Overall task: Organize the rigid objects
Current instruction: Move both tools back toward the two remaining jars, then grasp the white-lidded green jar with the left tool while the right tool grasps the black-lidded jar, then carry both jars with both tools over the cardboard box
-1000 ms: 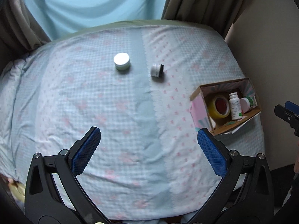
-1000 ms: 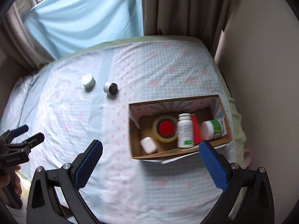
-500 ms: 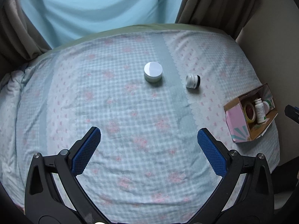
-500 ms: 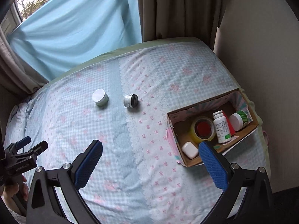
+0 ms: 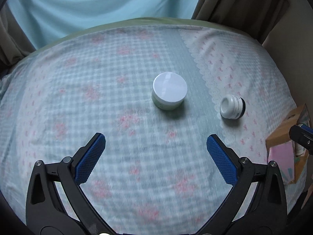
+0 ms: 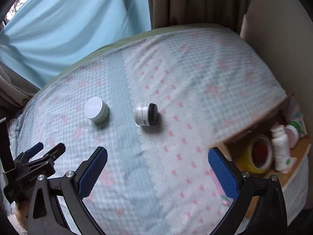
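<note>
**Two jars lying loose on the bed, both grippers open**

The bed (image 5: 121,101), covered in a checked sheet with pink motifs, is filling both views. Curtains (image 6: 195,2) are hanging behind it.

The box (image 6: 252,125) is sitting at the bed's right edge, near the wall. It is holding a tape roll (image 6: 261,155), a white bottle (image 6: 280,148) and a green-rimmed lid (image 6: 293,132); motion blur is hiding further detail. In the left wrist view only the box corner (image 5: 281,150) is showing.

The left gripper (image 5: 155,156) is hovering above the sheet with its jaws spread wide and holding nothing. The right gripper (image 6: 157,169) is likewise spread wide and empty, between the jars and the box.

The white-lidded jar (image 5: 169,91) is standing upright near the bed's middle. The smaller black-capped jar (image 5: 232,107) is lying on its side just to the right of it, apart from it and well apart from the box.
</note>
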Demonstrator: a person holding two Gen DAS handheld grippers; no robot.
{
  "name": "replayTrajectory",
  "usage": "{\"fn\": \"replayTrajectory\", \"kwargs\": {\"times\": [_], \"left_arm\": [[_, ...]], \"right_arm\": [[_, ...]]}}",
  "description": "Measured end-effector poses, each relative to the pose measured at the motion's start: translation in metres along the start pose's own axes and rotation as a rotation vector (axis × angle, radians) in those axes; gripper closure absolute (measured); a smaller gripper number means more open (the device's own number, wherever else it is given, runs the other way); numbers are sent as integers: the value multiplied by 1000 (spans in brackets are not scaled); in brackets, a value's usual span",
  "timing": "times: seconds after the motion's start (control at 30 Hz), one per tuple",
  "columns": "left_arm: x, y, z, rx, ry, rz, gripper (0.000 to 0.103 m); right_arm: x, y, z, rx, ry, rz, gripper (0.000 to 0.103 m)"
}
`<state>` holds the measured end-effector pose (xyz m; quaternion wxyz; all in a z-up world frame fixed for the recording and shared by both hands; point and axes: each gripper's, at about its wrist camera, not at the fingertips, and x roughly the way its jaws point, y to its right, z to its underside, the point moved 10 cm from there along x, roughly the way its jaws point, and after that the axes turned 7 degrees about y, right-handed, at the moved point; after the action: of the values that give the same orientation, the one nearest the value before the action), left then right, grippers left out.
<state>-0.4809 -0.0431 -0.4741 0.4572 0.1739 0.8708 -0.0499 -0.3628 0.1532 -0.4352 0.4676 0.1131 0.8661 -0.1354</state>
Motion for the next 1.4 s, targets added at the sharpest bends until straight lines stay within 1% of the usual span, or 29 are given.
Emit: {"fn": "replayTrajectory", "kwargs": {"times": [0.13, 0.23, 0.27, 0.37, 0.43, 0.47, 0.5, 0.57, 0.63, 0.67, 0.7, 0.73, 0.77, 0.8, 0.83, 0.93, 1.17, 1.27, 1.4], "left_arm": [[53, 4, -6, 16, 29, 23, 0], [87, 6, -8, 29, 47, 33, 0], [96, 6, -9, 33, 51, 35, 0], [120, 11, -8, 55, 56, 36, 0], [130, 16, -9, 78, 75, 36, 0], [133, 18, -11, 94, 84, 27, 0], [136, 19, -13, 105, 92, 18, 0], [139, 22, -17, 113, 110, 19, 1], [142, 25, -22, 122, 126, 20, 1], [143, 26, -24, 126, 132, 21, 4], [144, 27, -27, 130, 140, 21, 10], [144, 28, -29, 129, 146, 26, 17], [145, 29, -32, 126, 149, 32, 22], [144, 29, -33, 122, 152, 36, 32], [145, 30, -34, 119, 151, 43, 35], [145, 31, -36, 121, 149, 39, 35], [134, 33, -35, 98, 146, 48, 35], [122, 38, -34, 101, 156, 54, 35], [97, 44, -35, 112, 171, 59, 35]], "right_arm": [[54, -8, -2, 8, 11, 1, 1], [87, -9, -7, 1, 37, 31, 4], [97, -9, -8, -4, 48, 45, 6], [120, -8, -8, -3, 56, 72, 7], [134, -7, -7, 8, 53, 80, 13], [140, -7, -7, 13, 52, 76, 17], [145, -7, -7, 12, 50, 78, 18], [151, -10, -8, 0, 52, 85, 18], [158, -12, -9, -3, 50, 76, 29], [160, -13, -10, -3, 46, 73, 36], [162, -13, -11, -5, 46, 76, 42], [164, -13, -12, -6, 48, 78, 46], [164, -14, -13, -3, 52, 70, 49], [165, -14, -15, 2, 59, 63, 53], [165, -15, -17, 1, 64, 65, 54], [165, -16, -18, 1, 61, 75, 54], [160, -14, -17, 1, 48, 55, 54], [150, -13, -18, -2, 57, 49, 54], [129, -12, -20, -8, 77, 42, 54]]}}
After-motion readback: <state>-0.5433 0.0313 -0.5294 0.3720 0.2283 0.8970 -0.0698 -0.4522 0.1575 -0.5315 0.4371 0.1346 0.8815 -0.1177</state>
